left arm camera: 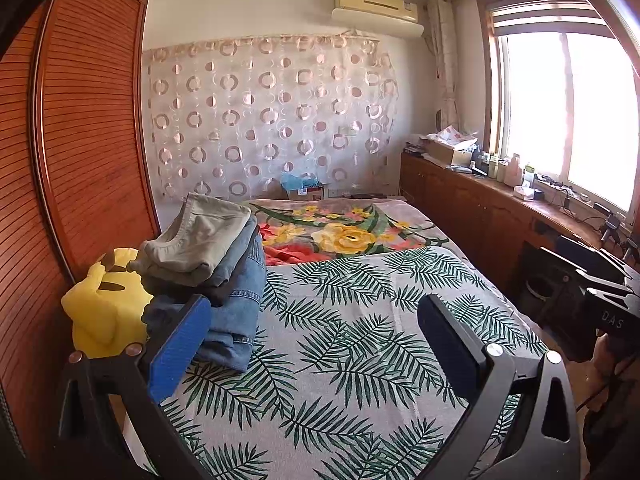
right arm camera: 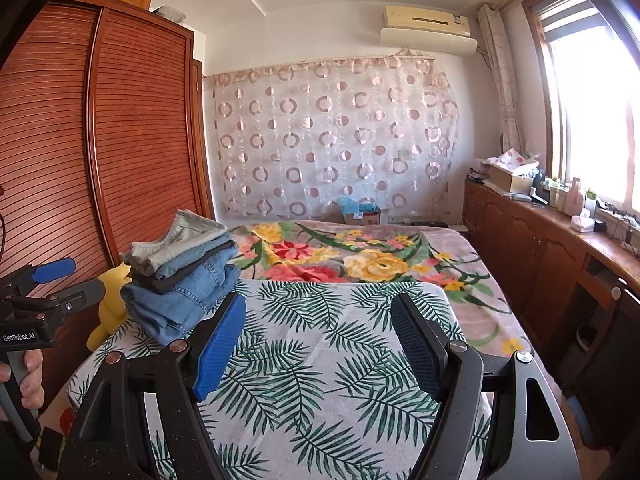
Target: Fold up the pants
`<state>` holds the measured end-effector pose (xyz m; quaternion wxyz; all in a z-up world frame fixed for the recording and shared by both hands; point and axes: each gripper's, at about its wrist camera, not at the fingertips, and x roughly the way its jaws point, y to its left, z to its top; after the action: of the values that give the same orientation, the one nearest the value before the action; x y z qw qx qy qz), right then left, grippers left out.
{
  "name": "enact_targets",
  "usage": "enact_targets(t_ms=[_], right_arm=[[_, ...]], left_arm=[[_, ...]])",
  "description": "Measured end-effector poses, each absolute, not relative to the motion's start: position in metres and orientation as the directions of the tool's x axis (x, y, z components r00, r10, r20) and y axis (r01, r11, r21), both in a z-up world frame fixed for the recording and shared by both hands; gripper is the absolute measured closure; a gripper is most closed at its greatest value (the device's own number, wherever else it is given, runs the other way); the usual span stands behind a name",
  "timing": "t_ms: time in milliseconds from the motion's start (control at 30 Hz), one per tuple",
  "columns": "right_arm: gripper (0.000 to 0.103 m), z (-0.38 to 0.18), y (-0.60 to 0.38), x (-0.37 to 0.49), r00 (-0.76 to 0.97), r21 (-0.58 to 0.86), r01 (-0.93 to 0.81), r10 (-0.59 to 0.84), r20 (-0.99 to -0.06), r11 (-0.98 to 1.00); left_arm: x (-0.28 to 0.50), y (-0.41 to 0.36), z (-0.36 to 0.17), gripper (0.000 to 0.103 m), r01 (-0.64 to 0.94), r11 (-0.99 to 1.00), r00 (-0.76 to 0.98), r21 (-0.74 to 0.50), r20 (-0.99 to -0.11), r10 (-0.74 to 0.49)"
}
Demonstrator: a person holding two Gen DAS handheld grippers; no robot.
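A stack of folded pants (left arm camera: 208,264), a pale grey-green pair on top of dark and blue denim ones, sits on the left side of the bed (left arm camera: 360,340), which is covered by a leaf-print cloth. My left gripper (left arm camera: 316,344) hovers open over the cloth just right of the stack, with nothing between its blue pads. In the right wrist view the same stack (right arm camera: 184,280) lies left of my right gripper (right arm camera: 320,344), which is also open and holds nothing above the leaf-print cloth (right arm camera: 304,380). No unfolded pants show on the bed.
A yellow plush toy (left arm camera: 104,308) leans behind the stack by the slatted wooden wardrobe (left arm camera: 80,140). A floral blanket (left arm camera: 348,232) covers the far half of the bed. A wooden cabinet (right arm camera: 540,248) with clutter runs under the window on the right. A hand (right arm camera: 24,376) holds the left gripper's handle.
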<state>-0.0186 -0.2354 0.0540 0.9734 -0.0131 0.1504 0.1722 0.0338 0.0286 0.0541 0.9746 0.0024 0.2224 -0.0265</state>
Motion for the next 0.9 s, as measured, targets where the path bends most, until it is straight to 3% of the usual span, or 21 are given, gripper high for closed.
enact_targets(t_ms=[900], right_arm=[[0.026, 0.0531, -0.2340, -0.0193, 0.896, 0.023, -0.339, 0.330, -0.296, 0.940]], left_arm=[[0.0333, 0.0276, 0.0530, 0.000, 0.054, 0.999, 0.900, -0.006, -0.432, -0.051]])
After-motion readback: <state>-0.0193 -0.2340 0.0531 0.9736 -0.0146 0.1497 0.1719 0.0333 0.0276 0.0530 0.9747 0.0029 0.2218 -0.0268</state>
